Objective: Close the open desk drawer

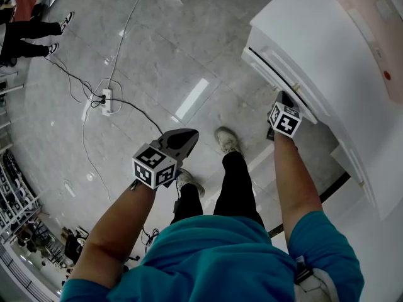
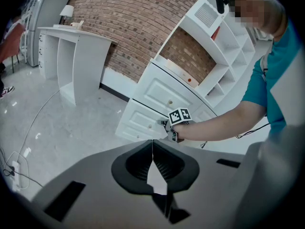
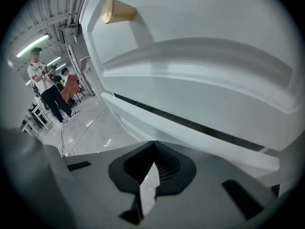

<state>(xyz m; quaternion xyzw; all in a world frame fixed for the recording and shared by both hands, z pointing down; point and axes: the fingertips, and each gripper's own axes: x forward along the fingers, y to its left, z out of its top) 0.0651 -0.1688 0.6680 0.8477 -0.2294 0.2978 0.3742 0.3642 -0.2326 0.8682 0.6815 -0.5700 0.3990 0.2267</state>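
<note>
The white desk (image 1: pixel 352 49) stands at the upper right, with a drawer (image 1: pixel 280 55) standing out a little from its front and a dark gap along it. My right gripper (image 1: pixel 285 99) is shut and empty, its tip against or just short of the drawer front. In the right gripper view the drawer panel (image 3: pixel 200 80) fills the frame, a brass knob (image 3: pixel 118 11) is at the top left, and the right gripper (image 3: pixel 154 144) has its jaws together. The left gripper view shows the drawer (image 2: pixel 143 120) and the right gripper (image 2: pixel 167 128) at it. My left gripper (image 1: pixel 189 136) (image 2: pixel 152 144) hangs shut over the floor.
A power strip (image 1: pixel 106 101) with trailing cables lies on the glossy tiled floor. A seated person's legs (image 1: pixel 31 39) are at the far left, and another person (image 3: pixel 45 87) stands in the distance. A second white desk (image 2: pixel 71 56) stands against the brick wall.
</note>
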